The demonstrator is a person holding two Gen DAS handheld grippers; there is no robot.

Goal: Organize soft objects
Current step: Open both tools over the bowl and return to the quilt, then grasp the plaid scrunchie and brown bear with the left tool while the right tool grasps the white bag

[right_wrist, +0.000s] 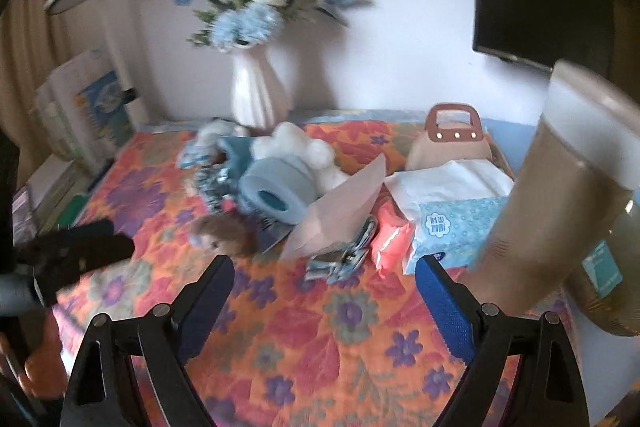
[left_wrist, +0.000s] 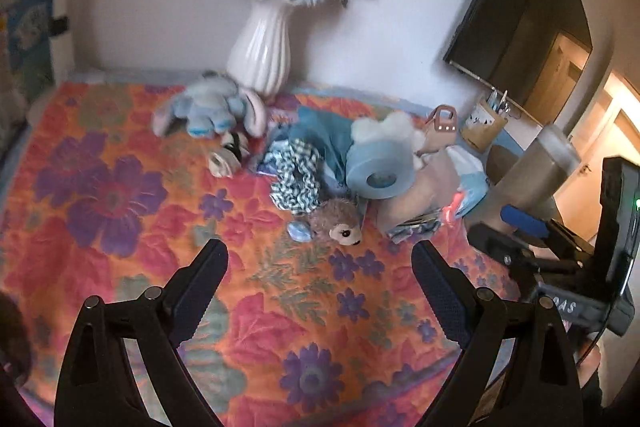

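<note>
Nothing looks sorted yet: the soft things lie in one loose heap toward the back of the flowered cloth [left_wrist: 120,227], and neither tool holds any of them, so by my reading the whole job is still ahead.

From the left, the left gripper [left_wrist: 320,259] stands wide apart and empty above bare cloth, short of the heap. Behind it, the blue plush toy [left_wrist: 208,107] lies at the foot of the white vase [left_wrist: 260,55], touching or nearly touching it. Next come a small striped item [left_wrist: 228,155], too blurred to name, then the checked blue cloth [left_wrist: 296,175] bunched beside the brown plush toy [left_wrist: 338,223]. The blue roll [left_wrist: 380,171] rests on the heap with the white fluffy toy [left_wrist: 384,127] behind it. Further right lie the paper envelope [right_wrist: 340,211], the pink packet [right_wrist: 390,239] and the tissue pack [right_wrist: 456,227], with the small bag [right_wrist: 452,143] at the back. The right gripper [right_wrist: 324,267] is likewise spread and empty, near the heap's front edge.

Counted: three plush toys, one roll, one checked cloth, one pink packet, one tissue pack, one envelope, one bag, one vase.
</note>
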